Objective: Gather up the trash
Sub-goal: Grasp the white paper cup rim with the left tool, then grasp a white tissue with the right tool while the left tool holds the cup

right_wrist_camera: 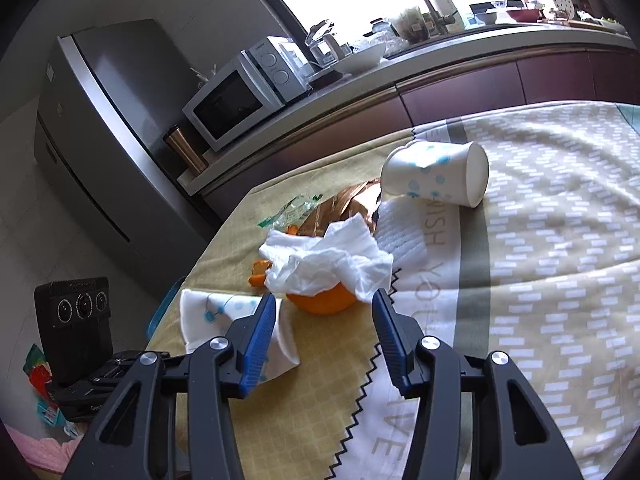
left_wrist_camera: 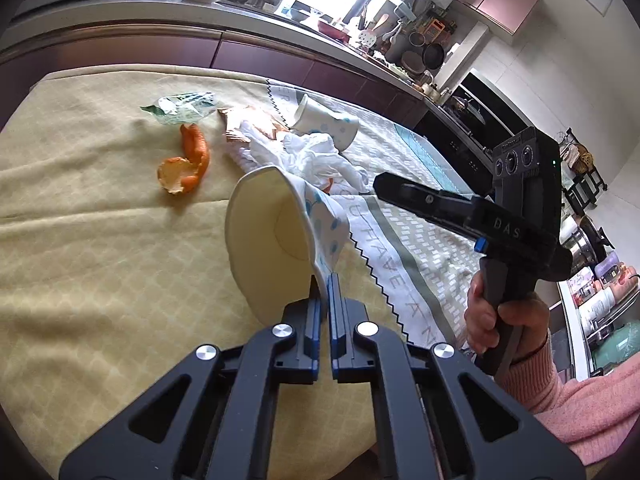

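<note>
My left gripper is shut on the rim of a crushed white paper cup with blue dots, held just above the tablecloth; in the right wrist view this cup shows at lower left. My right gripper stands open, nothing between its pads, pointing at a crumpled white tissue that lies over an orange peel. A second dotted paper cup lies on its side farther back. More orange peel, a green wrapper and a brown wrapper lie nearby.
A yellow and grey tablecloth covers the table. Behind it runs a kitchen counter with dishes and a microwave; a fridge stands to the left. A hand in a pink sleeve holds the right gripper.
</note>
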The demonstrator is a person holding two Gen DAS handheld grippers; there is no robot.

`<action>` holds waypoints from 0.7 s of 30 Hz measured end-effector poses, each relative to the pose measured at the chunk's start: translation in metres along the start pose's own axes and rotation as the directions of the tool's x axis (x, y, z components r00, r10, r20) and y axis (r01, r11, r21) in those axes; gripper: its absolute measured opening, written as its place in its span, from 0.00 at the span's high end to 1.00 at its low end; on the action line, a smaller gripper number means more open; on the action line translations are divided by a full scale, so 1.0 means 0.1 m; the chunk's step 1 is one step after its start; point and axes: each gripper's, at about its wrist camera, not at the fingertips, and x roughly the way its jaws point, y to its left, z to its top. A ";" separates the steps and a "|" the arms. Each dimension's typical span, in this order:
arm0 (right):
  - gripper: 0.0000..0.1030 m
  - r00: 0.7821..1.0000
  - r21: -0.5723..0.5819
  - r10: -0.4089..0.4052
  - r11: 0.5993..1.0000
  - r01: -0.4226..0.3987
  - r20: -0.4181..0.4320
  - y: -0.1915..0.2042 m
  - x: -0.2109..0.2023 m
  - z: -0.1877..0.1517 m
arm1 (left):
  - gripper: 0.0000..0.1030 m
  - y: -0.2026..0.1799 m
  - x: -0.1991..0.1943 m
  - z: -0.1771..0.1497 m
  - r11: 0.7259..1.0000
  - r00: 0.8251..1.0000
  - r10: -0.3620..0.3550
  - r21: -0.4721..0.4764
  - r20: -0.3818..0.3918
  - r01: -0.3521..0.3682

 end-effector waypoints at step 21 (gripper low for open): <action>0.59 0.991 -0.101 -0.119 0.988 0.113 -0.056 0.08 0.58 0.24 | 0.97 0.43 -0.85 -0.24 0.980 0.975 0.187 -0.085 0.121 -0.178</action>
